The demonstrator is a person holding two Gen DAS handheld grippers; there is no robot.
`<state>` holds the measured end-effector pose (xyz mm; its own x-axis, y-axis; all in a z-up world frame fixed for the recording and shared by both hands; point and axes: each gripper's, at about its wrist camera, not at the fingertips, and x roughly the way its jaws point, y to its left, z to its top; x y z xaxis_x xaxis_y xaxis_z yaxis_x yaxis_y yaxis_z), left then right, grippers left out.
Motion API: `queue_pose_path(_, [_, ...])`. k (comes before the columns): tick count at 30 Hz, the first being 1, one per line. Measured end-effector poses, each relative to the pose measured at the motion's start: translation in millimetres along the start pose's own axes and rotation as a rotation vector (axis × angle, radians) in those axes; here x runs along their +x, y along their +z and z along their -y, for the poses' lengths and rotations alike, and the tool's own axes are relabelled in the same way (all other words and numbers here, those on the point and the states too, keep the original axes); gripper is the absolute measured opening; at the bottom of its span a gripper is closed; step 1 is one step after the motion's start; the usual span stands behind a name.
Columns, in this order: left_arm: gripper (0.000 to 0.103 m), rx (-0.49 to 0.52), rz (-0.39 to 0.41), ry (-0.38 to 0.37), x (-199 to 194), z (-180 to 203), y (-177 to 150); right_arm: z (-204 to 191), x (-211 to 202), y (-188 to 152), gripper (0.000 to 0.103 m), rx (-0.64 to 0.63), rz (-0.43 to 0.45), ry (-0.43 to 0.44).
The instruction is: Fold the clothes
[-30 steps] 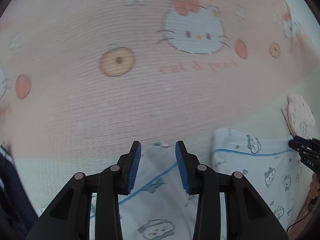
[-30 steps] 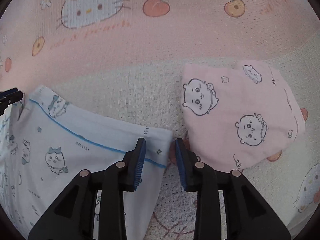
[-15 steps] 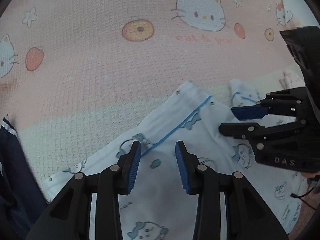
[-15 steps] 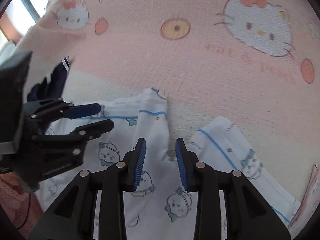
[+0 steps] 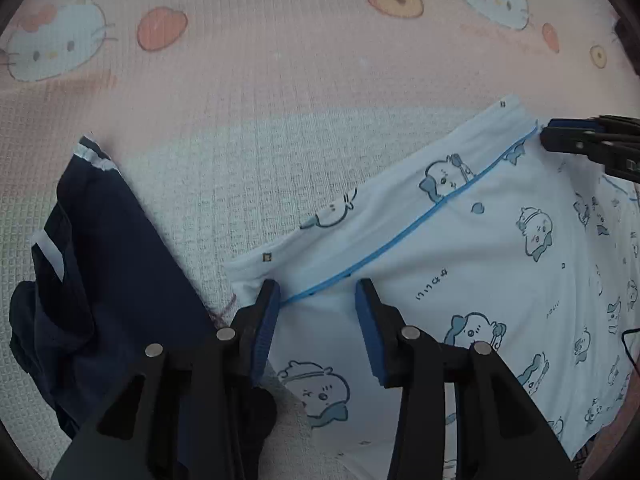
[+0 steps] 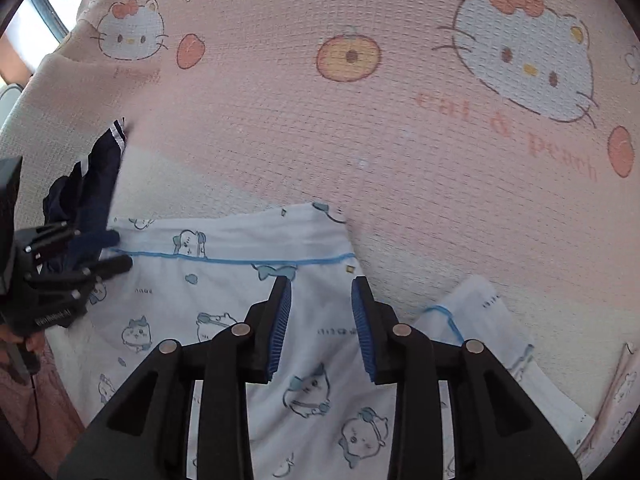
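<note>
A pale blue garment [image 5: 460,264] with cartoon prints and a blue piping line lies flat on the pink blanket [image 5: 280,80]. My left gripper [image 5: 317,286] hovers over the garment's left corner, jaws opening, cloth beneath the gap and no pad pressing on it. My right gripper [image 6: 321,282] stands open above the right end of the same edge [image 6: 240,240]. In the left wrist view the right gripper [image 5: 550,133] shows at the far corner. The right wrist view has the left gripper [image 6: 120,251] at the other end.
A crumpled navy garment [image 5: 100,280] with white stripes lies just left of the blue one. A second pale blue piece [image 6: 488,332] and a pink garment's edge [image 6: 624,384] lie to the right. A person's hand [image 6: 24,344] holds the left tool.
The left gripper slid left along the blue garment's edge, bringing the navy garment into view, and its jaws widened. The right gripper swung from the pink garment to the blue one, then held still.
</note>
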<state>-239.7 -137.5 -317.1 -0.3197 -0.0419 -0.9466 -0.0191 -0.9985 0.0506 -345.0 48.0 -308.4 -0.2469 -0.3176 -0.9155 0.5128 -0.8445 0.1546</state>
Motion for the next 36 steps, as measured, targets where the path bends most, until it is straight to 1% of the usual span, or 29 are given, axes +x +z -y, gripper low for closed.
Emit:
queue_pose_path(2, [0.043, -0.053, -0.024, 0.083, -3, -13, -3, 13, 10, 4, 0.032, 0.052, -0.021, -0.059])
queue_pose_path(3, [0.043, -0.071, -0.023, 0.139, -3, -19, -6, 21, 15, 6, 0.032, 0.085, -0.031, -0.082])
queue_pose_path(4, [0.043, -0.095, -0.042, 0.140, -3, -25, -8, 28, 18, 7, 0.032, 0.113, -0.033, -0.092])
queue_pose_path(5, [0.043, -0.117, -0.058, 0.137, -3, -29, -10, 32, 20, 8, 0.033, 0.134, -0.024, -0.082])
queue_pose_path(6, [0.043, -0.132, -0.044, 0.108, -13, -26, -11, 34, 21, 9, 0.033, 0.144, -0.024, -0.083])
queue_pose_path(7, [0.043, -0.146, -0.031, 0.078, -22, -22, -13, 30, 13, 8, 0.033, 0.137, -0.025, -0.094])
queue_pose_path(8, [0.043, -0.157, -0.018, 0.045, -32, -17, -14, 25, 1, 6, 0.033, 0.135, -0.007, -0.093])
queue_pose_path(9, [0.043, -0.130, -0.009, -0.023, -43, -2, -18, 20, -14, 2, 0.033, 0.133, 0.011, -0.081])
queue_pose_path(10, [0.043, -0.103, -0.001, -0.090, -54, 13, -23, 16, -32, -6, 0.033, 0.133, 0.028, -0.051])
queue_pose_path(11, [0.043, -0.076, -0.006, -0.148, -59, 31, -30, 12, -47, -16, 0.033, 0.139, 0.035, -0.031])
queue_pose_path(12, [0.043, -0.049, -0.011, -0.203, -65, 49, -38, 8, -60, -29, 0.033, 0.153, 0.026, -0.026])
queue_pose_path(13, [0.043, -0.018, -0.021, -0.231, -66, 68, -47, 4, -72, -44, 0.034, 0.165, 0.012, -0.021])
queue_pose_path(15, [0.043, 0.011, -0.061, -0.225, -64, 97, -68, 0, -95, -86, 0.034, 0.181, -0.028, -0.034])
queue_pose_path(17, [0.043, 0.038, -0.101, -0.219, -61, 126, -88, -4, -110, -134, 0.034, 0.192, -0.075, -0.064])
queue_pose_path(19, [0.043, 0.029, -0.124, -0.215, -58, 134, -102, 0, -117, -185, 0.034, 0.215, -0.127, -0.077])
queue_pose_path(22, [0.043, 0.028, -0.165, -0.128, -50, 136, -123, 8, -110, -245, 0.034, 0.305, -0.183, -0.085])
queue_pose_path(23, [0.043, 0.029, -0.156, -0.108, -53, 135, -130, 12, -109, -260, 0.034, 0.337, -0.188, -0.080])
queue_pose_path(24, [0.046, 0.030, -0.148, -0.087, -55, 134, -136, 15, -109, -272, 0.034, 0.360, -0.194, -0.077])
queue_pose_path(25, [0.048, 0.032, -0.151, -0.049, -57, 133, -141, 16, -109, -282, 0.034, 0.362, -0.194, -0.086])
queue_pose_path(26, [0.049, 0.032, -0.153, -0.011, -59, 132, -146, 14, -110, -287, 0.034, 0.332, -0.188, -0.111])
queue_pose_path(28, [0.049, 0.000, -0.147, 0.043, -68, 129, -152, 9, -112, -297, 0.033, 0.267, -0.178, -0.167])
queue_pose_path(30, [0.049, -0.069, -0.100, -0.065, -88, 128, -158, 1, -117, -300, 0.033, 0.194, -0.166, -0.278])
queue_pose_path(31, [0.049, -0.098, -0.084, -0.124, -94, 128, -163, -3, -122, -302, 0.034, 0.170, -0.146, -0.316])
queue_pose_path(32, [0.049, -0.124, -0.070, -0.178, -100, 129, -167, -6, -129, -303, 0.034, 0.170, -0.113, -0.293])
queue_pose_path(33, [0.049, -0.125, -0.075, -0.187, -99, 133, -171, -7, -133, -305, 0.034, 0.189, -0.098, -0.236])
queue_pose_path(34, [0.049, -0.112, -0.094, -0.159, -95, 137, -176, -8, -134, -306, 0.034, 0.214, -0.101, -0.184])
queue_pose_path(35, [0.049, -0.095, -0.122, -0.110, -87, 141, -181, -9, -132, -308, 0.034, 0.227, -0.116, -0.156])
queue_pose_path(36, [0.049, -0.081, -0.150, -0.063, -80, 142, -187, -11, -124, -312, 0.034, 0.222, -0.151, -0.163])
